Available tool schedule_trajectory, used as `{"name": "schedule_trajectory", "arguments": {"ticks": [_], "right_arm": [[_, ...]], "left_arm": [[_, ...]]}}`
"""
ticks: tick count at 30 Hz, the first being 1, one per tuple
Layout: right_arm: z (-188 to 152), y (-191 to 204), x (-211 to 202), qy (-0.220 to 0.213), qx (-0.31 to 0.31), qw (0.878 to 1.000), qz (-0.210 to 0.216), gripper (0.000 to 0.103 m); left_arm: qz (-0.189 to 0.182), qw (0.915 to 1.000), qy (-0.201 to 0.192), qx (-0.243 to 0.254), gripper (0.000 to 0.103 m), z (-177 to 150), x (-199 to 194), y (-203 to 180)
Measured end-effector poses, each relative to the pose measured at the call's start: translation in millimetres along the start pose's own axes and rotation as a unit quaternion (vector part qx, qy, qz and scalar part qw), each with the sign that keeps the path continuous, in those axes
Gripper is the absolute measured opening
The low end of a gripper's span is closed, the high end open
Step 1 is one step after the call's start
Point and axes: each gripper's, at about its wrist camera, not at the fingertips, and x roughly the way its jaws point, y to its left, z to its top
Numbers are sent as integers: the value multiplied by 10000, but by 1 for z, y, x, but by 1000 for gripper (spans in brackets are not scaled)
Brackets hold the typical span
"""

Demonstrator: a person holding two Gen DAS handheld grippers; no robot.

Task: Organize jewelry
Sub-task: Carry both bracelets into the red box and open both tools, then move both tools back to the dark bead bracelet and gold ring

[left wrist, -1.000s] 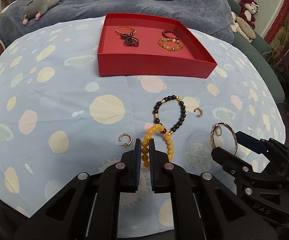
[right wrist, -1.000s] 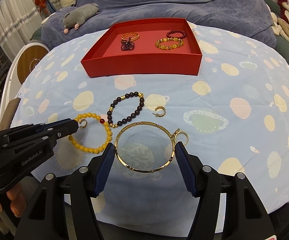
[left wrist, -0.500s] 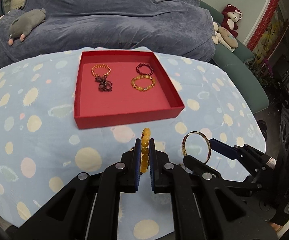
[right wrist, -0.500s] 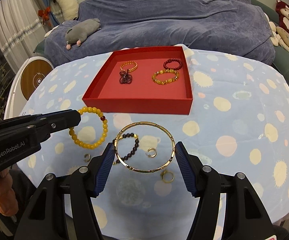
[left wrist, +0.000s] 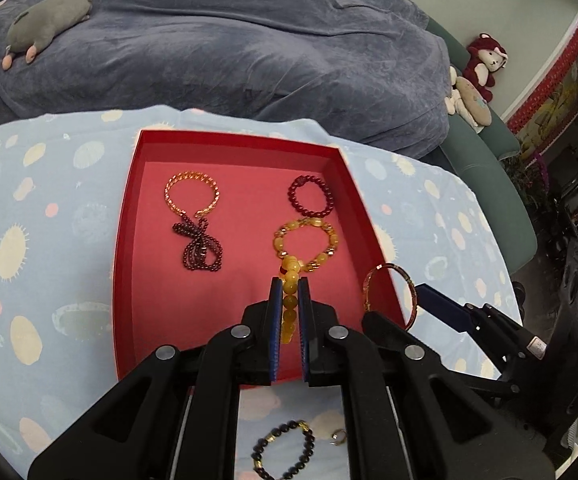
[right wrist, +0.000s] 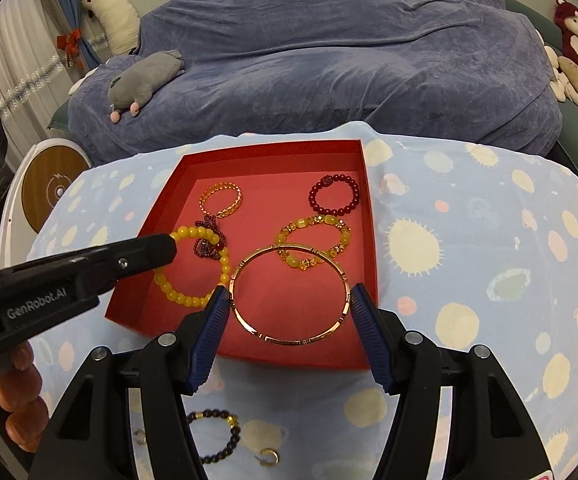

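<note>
Left gripper (left wrist: 289, 292): clenched on the yellow bead bracelet (right wrist: 193, 268), which hangs over the near left part of the red tray (right wrist: 365, 184), clear of its floor as far as I can judge.
Right gripper (right wrist: 285, 308): pads pressed on opposite sides of the gold bangle (right wrist: 289, 292), held over the tray's near right part.
Done: four pieces lie in the tray: gold chain bracelet (right wrist: 221, 200) far left, dark red bead strand (left wrist: 201, 246) bunched just near of it, red bead bracelet (right wrist: 333, 194) far right, amber bead bracelet (right wrist: 313, 242) near of that.
Left: both carried pieces not yet set down. On the spotted surface (right wrist: 489, 240), near side of the tray: black bead bracelet (right wrist: 217, 436) and small gold hoop earrings (right wrist: 269, 456). Roughly half done, I judge.
Orientation, bangle: ring roughly flat to the right wrist view, no long axis.
Orientation, yellow bracelet: seen edge-on from the left wrist, loop plane running away from the gripper toward the tray's far wall.
</note>
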Motion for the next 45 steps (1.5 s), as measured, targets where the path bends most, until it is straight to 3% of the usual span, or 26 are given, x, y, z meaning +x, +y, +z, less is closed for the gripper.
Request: {"name": "schedule_trajectory", "arguments": {"ticks": [5, 13, 18, 20, 22, 34, 45], "right_arm": [[2, 2, 37, 238, -40, 9997, -19, 60], [-2, 1, 61, 415, -117, 9990, -113, 60], [-3, 3, 64, 443, -124, 9989, -118, 61], [-3, 5, 60, 392, -130, 9990, -158, 63], [-3, 4, 56, 352, -132, 9992, -164, 64], [-7, 6, 18, 136, -133, 9996, -203, 64], [-52, 14, -26, 161, -97, 9995, -241, 64]], "left_arm": [[468, 9986, 239, -104, 8, -4, 31, 34], [1097, 9937, 185, 100, 8, -11, 39, 53], [1065, 9943, 71, 69, 10, -15, 35, 53], [1099, 9939, -56, 22, 29, -16, 31, 52], [1145, 9932, -192, -26, 39, -15, 27, 50], [1222, 9917, -317, 223, 40, -26, 0, 33], [1226, 9915, -281, 324, 40, -71, -37, 18]]}}
